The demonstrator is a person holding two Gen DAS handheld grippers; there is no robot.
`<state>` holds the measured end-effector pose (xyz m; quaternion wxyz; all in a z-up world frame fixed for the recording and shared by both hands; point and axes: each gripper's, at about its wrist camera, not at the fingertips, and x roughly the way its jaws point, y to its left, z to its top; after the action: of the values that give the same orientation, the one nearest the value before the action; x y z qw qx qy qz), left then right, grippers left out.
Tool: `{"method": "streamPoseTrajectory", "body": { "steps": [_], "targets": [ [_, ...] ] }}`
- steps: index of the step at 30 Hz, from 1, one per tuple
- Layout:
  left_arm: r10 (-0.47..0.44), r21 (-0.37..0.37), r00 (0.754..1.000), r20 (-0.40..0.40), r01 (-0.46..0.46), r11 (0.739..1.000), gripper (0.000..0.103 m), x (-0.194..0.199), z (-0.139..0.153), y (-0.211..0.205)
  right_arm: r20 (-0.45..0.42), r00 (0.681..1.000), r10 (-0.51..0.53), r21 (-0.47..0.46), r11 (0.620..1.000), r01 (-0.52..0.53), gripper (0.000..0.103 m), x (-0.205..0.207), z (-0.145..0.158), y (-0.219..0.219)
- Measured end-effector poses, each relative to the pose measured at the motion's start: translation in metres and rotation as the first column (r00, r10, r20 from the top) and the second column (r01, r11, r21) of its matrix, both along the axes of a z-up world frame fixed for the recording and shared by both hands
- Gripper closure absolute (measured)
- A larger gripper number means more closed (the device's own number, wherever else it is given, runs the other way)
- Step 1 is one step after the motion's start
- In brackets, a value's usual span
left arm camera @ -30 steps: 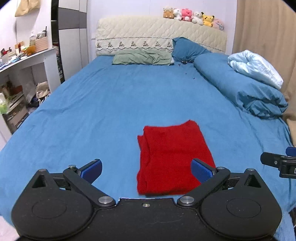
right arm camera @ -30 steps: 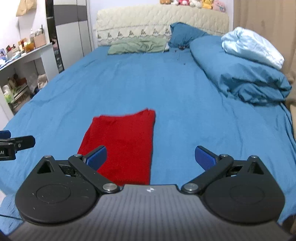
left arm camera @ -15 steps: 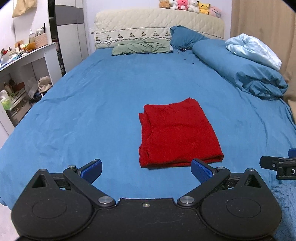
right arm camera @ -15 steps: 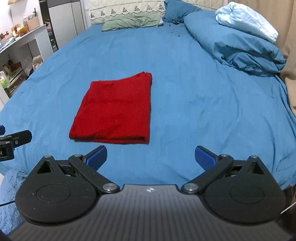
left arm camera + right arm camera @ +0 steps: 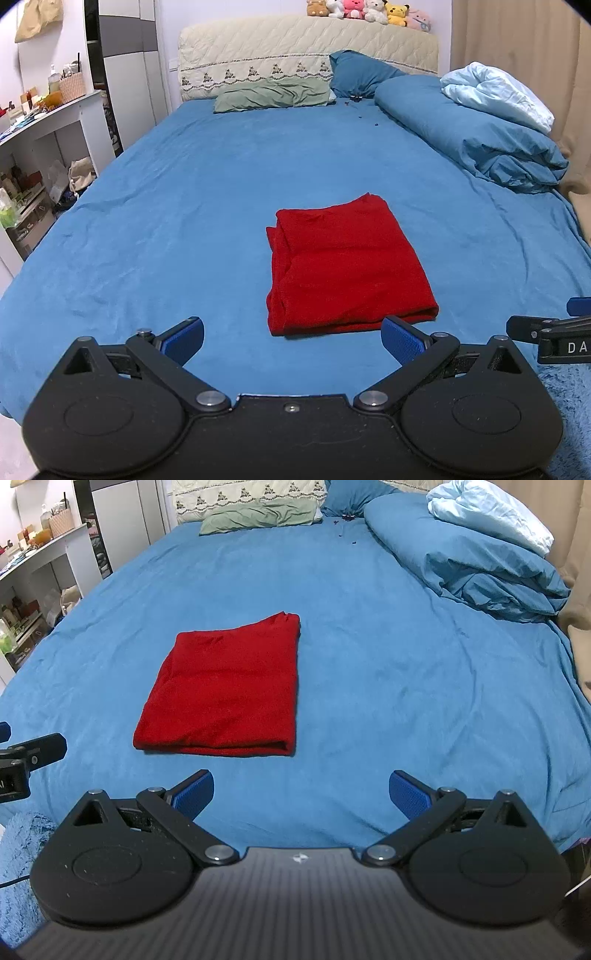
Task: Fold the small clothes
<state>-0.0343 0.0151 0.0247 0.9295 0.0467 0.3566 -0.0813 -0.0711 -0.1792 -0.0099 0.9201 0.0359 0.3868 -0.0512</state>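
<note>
Red cloth: my small red garment [image 5: 345,264] lies folded into a neat rectangle on the blue bedsheet [image 5: 177,221], at about 12 o'clock from my left gripper [image 5: 291,338] and 11 o'clock from my right gripper [image 5: 301,794].
Layers: from the left wrist view, stacked edges show along its 9 o'clock side; from the right wrist view, the near edge at 6 o'clock is a rounded fold.
Left gripper: released, jaws spread wide, holding nothing, apart from the cloth.
Right gripper: released too, jaws wide and empty, well short of the cloth.
Handling: I judge it light, soft and limp; it will sag and slide open if lifted by one layer only.
Where to hold: I would pinch the near two corners, through all layers, one gripper each.
Progress: I judge the folding nearly or fully done.
Risk: the sheet is soft as well, so a low pinch may catch it.
Surroundings: rolled blue duvet [image 5: 476,140] at 2 o'clock, green pillow [image 5: 273,96] at 12 o'clock.
</note>
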Motion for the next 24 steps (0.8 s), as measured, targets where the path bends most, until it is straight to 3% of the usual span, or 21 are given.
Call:
{"method": "streamPoseTrajectory", "body": {
  "steps": [24],
  "targets": [
    [-0.002,0.006,1.000,0.023,0.001,1.000,0.000,-0.0037,0.0024,0.0030,0.002,1.000,0.003,0.001,1.000,-0.003,0.000,-0.0020,-0.0007,-0.0003]
  ]
}}
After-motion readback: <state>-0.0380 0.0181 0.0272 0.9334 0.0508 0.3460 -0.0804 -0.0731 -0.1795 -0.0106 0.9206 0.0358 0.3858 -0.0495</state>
